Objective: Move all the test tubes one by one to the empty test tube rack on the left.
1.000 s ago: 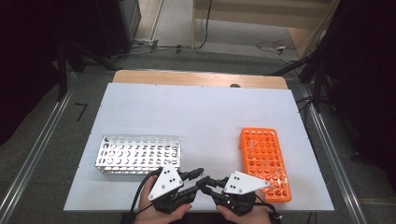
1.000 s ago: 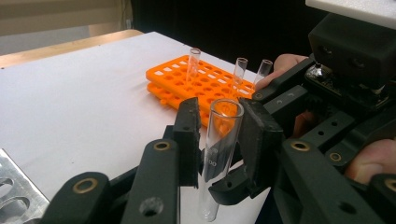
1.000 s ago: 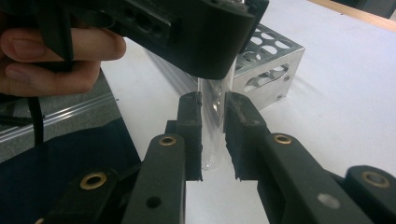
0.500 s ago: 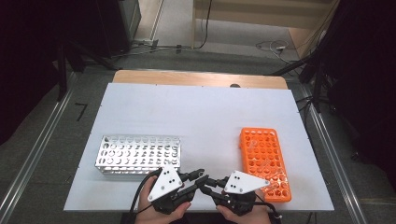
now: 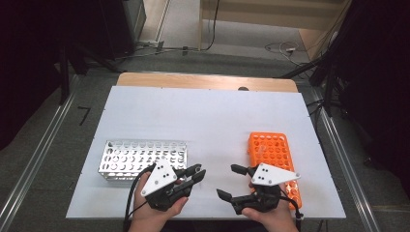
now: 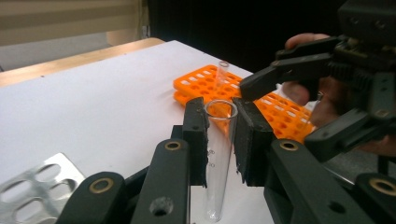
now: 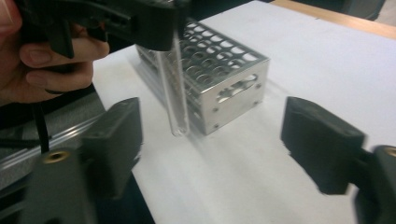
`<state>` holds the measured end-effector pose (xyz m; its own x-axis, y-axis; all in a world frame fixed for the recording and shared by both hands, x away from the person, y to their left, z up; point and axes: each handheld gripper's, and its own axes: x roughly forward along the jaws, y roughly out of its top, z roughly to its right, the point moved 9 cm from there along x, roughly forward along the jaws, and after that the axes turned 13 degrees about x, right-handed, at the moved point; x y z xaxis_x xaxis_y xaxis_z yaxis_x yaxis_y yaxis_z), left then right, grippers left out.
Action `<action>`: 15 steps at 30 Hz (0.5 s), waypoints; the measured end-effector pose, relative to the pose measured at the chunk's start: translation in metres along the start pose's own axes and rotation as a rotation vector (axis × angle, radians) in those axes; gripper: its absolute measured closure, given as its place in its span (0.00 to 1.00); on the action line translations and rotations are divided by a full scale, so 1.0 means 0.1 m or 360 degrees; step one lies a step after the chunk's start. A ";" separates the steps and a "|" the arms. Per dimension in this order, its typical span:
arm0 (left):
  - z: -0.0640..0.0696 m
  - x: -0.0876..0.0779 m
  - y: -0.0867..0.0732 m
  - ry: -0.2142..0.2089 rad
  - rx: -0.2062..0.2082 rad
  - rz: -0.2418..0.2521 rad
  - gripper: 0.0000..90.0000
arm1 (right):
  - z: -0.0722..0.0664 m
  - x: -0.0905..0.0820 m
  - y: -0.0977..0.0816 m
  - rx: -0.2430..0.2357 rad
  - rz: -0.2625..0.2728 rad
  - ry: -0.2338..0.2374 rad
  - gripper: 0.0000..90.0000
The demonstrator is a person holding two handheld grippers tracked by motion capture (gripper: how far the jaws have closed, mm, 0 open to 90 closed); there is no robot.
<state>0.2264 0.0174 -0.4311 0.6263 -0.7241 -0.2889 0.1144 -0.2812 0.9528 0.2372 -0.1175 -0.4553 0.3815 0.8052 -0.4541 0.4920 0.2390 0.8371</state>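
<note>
My left gripper (image 5: 198, 172) (image 6: 220, 112) is shut on a clear test tube (image 6: 219, 140), held upright near the table's front edge. The tube (image 7: 175, 93) hangs from those jaws in the right gripper view, with its round bottom just above the table. My right gripper (image 5: 227, 181) (image 7: 210, 126) faces it from the right. Its jaws have just been opening, they stand wide apart, and nothing is between them. An orange rack (image 5: 273, 152) (image 6: 201, 84) lies at the right with one tube (image 6: 222, 72) standing in it. A metal rack (image 5: 140, 157) (image 7: 219, 70) stands at the left.
The white table (image 5: 203, 116) has bare room beyond both racks. Its front edge runs just below the hands. A hand (image 7: 46, 60) grips the left gripper's handle. Cables and dark equipment lie on the floor beyond the table.
The right gripper's jaws have spread wide, and it has drawn back a little to the right of the left gripper. The left gripper has stayed put with the tube.
</note>
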 end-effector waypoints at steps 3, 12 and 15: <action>-0.09 -0.01 0.03 0.0028 -0.0006 0.0005 0.84 | 0.05 -0.06 0.04 0.0024 0.0013 -0.0010 0.09; -0.41 -0.03 0.14 0.0105 -0.0047 0.0019 0.84 | 0.27 -0.34 0.17 0.0040 0.0051 -0.0028 0.00; -0.51 -0.02 0.16 0.0128 -0.0053 0.0015 0.84 | 0.39 -0.44 0.20 0.0060 0.0081 -0.0071 0.00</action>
<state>0.2666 0.0469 -0.4105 0.6873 -0.6732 -0.2727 0.1327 -0.2527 0.9584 0.2607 -0.1695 -0.4301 0.4408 0.7905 -0.4253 0.5001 0.1772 0.8477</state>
